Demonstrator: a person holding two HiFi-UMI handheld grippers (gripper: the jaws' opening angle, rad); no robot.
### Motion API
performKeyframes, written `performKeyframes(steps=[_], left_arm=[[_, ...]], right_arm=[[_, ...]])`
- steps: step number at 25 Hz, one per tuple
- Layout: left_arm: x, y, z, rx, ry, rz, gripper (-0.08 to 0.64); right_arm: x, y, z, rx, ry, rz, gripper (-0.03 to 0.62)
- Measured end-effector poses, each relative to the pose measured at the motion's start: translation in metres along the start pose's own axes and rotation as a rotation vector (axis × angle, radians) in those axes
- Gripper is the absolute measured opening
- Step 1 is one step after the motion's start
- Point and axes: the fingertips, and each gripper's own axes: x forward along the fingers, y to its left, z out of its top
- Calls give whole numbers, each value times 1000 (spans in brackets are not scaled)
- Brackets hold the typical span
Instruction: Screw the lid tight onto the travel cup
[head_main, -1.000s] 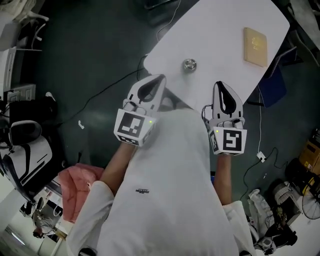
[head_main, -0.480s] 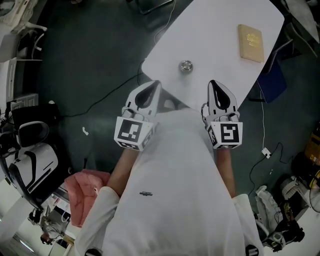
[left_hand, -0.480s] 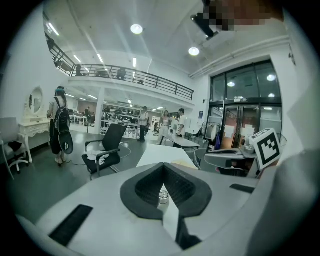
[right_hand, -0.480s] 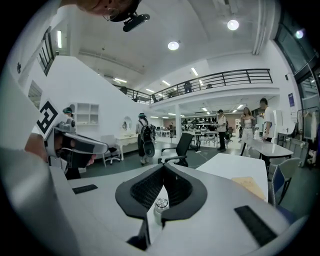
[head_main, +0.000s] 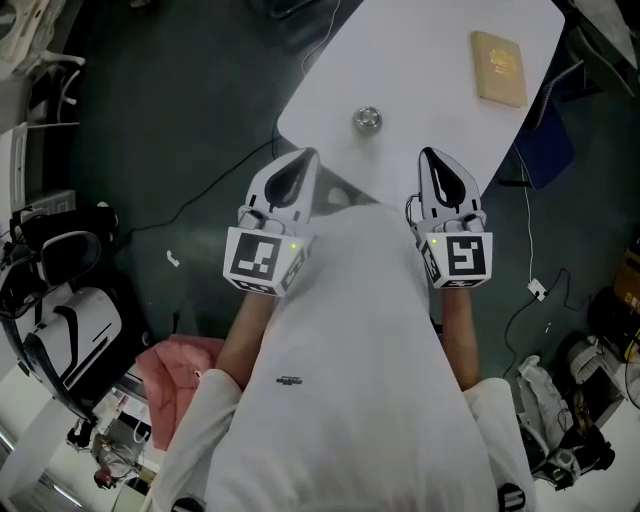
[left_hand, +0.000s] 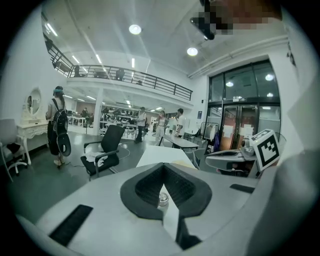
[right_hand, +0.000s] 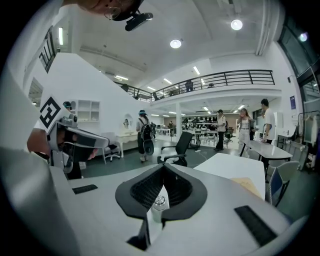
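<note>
Holding pattern: white table (head_main: 440, 110) has only drifted a little in the head view over the last second. Left gripper (head_main: 300, 160) and right gripper (head_main: 436, 160) stay by the torso, both clenched on nothing. Travel cup (head_main: 367, 119) stands on the table ahead, untouched by either; its lid's seating is unreadable.

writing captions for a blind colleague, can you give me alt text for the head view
Seen from above, a person in white holds the left gripper and right gripper, claws shut and empty, pointed toward a white table. A small metal travel cup stands on it between and beyond them; a tan book lies farther right.
</note>
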Motion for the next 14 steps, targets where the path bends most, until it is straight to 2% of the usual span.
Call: performKeyframes(steps=[14], left_arm=[[-3, -7, 1, 11, -8, -26, 3]], right_arm=[[-9, -7, -3, 20, -1, -34, 0]])
